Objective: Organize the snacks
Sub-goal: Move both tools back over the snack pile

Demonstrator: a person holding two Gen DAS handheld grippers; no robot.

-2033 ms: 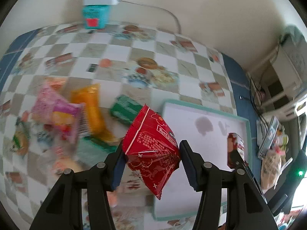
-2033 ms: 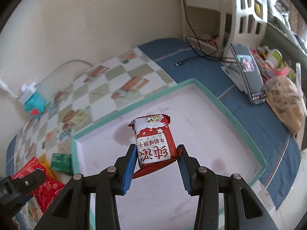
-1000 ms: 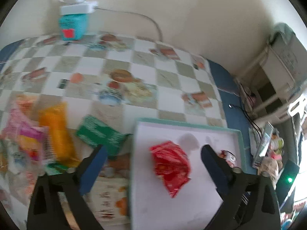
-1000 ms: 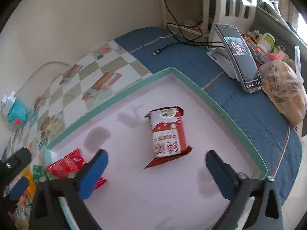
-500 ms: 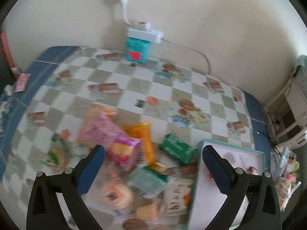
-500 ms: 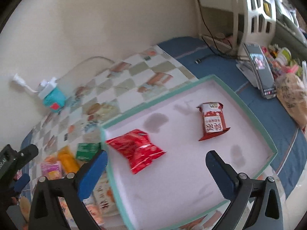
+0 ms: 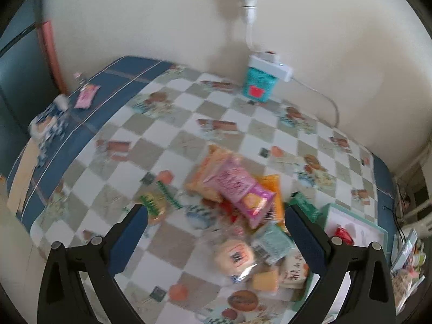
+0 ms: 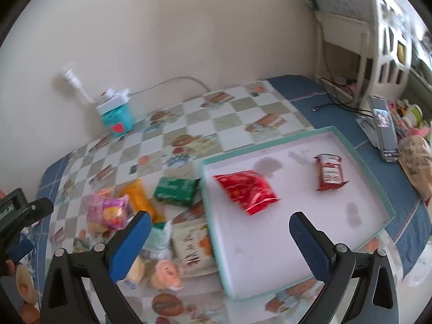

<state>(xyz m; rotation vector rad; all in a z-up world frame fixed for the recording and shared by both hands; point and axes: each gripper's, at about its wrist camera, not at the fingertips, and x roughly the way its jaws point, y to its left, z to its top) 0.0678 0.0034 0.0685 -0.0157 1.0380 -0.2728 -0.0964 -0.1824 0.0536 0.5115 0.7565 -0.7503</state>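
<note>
Two packets now lie in your tray (image 8: 376,186): crumpled red bag (image 8: 247,190) at left, small red-and-white pack (image 8: 330,172) at right, both clamped two seconds ago. Left gripper (image 7: 214,233) and right gripper (image 8: 217,239) now spread wide, empty, pulled back over worktop (image 7: 172,124). Remaining snack pile (image 7: 240,205) sits just left of tray, blurred.
</note>
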